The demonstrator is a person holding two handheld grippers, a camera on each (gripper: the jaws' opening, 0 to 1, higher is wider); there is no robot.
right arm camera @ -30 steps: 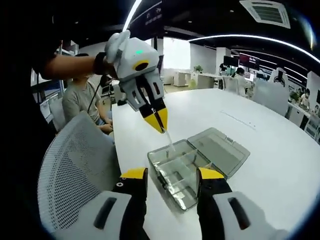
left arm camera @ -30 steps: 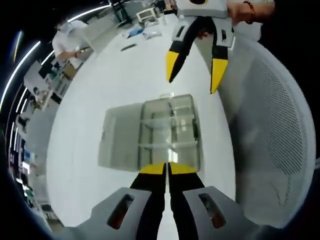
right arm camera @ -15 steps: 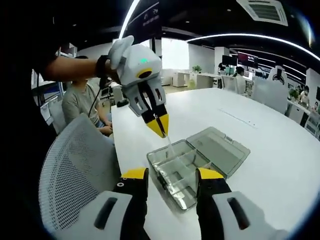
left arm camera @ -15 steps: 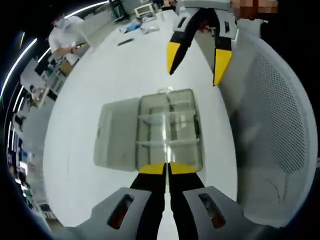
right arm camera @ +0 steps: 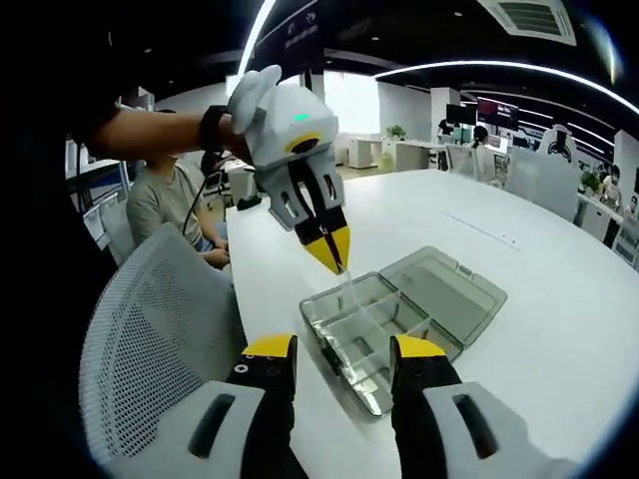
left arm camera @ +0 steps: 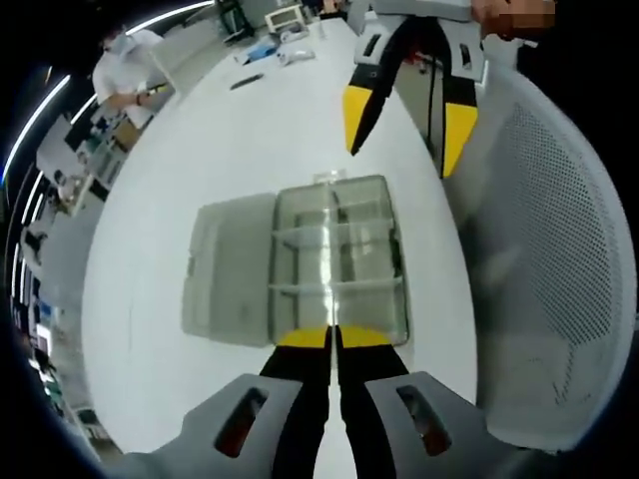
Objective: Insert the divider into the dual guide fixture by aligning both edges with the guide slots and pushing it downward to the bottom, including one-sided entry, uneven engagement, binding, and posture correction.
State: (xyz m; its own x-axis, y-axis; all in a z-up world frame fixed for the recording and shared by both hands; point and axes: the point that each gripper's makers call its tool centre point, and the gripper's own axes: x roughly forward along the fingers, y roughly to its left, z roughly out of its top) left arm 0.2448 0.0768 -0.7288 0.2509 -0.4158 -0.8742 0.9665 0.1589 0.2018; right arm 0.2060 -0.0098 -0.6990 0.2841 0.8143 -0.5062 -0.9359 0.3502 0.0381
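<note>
While the left gripper (right arm camera: 332,254) pinches the clear divider (right arm camera: 351,296) above the open box (right arm camera: 399,314), the right gripper (right arm camera: 344,349) hangs with jaws spread.

Clear box (left arm camera: 337,261), yellow-tipped claw (right arm camera: 333,248)

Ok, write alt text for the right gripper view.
The left tongs, shut on a clear divider, hold it above an open clear compartment box on a white table. The right tongs stand open in the foreground, beside a white mesh chair.
</note>
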